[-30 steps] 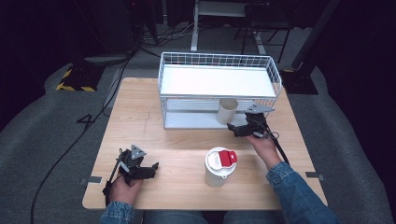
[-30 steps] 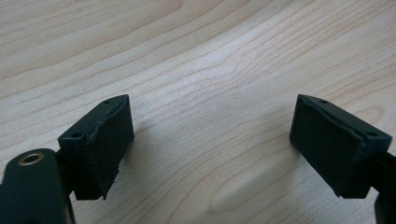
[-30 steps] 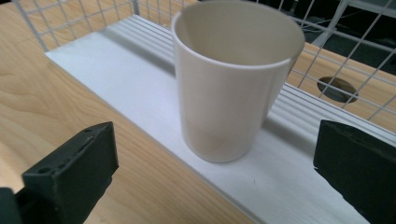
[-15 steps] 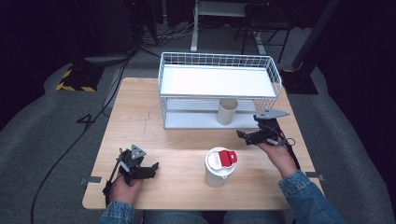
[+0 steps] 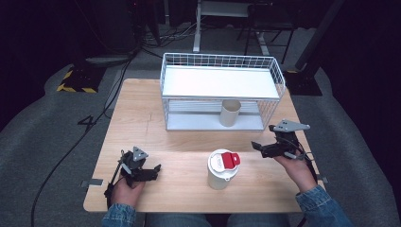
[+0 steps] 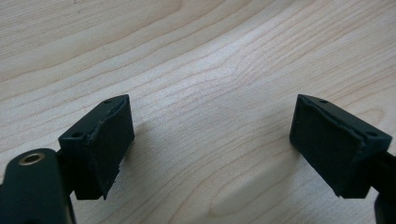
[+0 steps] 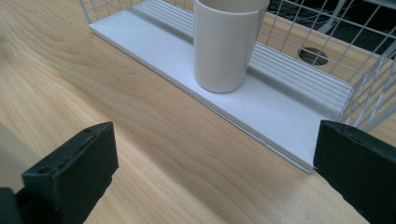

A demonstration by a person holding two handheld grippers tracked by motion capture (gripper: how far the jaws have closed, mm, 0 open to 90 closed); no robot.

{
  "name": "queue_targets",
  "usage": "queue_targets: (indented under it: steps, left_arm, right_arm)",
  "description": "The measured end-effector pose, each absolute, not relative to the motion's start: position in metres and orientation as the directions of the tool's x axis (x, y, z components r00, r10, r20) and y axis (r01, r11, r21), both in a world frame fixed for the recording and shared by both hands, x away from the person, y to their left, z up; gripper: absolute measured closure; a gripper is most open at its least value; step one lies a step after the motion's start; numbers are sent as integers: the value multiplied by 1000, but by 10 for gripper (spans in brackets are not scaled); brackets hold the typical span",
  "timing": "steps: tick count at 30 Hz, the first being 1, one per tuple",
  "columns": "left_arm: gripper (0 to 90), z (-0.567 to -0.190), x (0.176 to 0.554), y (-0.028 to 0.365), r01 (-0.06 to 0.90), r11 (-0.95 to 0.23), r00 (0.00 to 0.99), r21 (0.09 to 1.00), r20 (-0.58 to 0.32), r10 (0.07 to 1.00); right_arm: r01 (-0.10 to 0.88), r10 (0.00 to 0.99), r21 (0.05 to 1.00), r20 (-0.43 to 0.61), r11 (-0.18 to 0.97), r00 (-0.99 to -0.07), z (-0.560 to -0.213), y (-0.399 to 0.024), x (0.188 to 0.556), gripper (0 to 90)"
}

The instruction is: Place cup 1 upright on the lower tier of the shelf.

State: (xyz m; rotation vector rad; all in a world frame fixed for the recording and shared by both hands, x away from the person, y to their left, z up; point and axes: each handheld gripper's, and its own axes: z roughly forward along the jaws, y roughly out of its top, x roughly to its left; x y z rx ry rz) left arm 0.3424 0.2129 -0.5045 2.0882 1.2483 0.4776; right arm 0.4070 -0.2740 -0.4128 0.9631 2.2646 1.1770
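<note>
White lidded paper cup with a red tab (image 5: 222, 166) stands at lower centre of the high view, probably awaiting its turn, between the left gripper (image 5: 153, 171) and right gripper (image 5: 257, 149), both spread wide and empty. Since a second ago the right gripper has backed off rightward from the beige open paper cup (image 5: 230, 112). That cup stands upright at frame centre, stowed on the lower shelf of the white wire rack (image 5: 222, 61).

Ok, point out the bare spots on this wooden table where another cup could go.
The widest bare stretch of the light wooden table lies left of the white wire shelf rack, above the left gripper. A narrower strip runs between the rack's front and the white lidded cup with the red tab. It is crowded around the right gripper and the beige cup under the rack.
</note>
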Motion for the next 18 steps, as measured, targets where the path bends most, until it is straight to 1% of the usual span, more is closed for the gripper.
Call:
queue_targets:
  steps: [8, 15, 18]
  left_arm:
    - [141, -504, 343, 213, 640, -336, 484, 691, -24, 875]
    - [140, -505, 344, 213, 639, -337, 485, 691, -22, 874]
    - [139, -505, 344, 213, 640, -337, 485, 691, -22, 874]
  right_arm:
    - [417, 743, 817, -19, 397, -669, -421, -289, 393, 0]
    - [482, 765, 776, -1, 407, -643, -438, -309, 385, 1]
    - [491, 773, 773, 1, 402, -635, -443, -315, 383, 1]
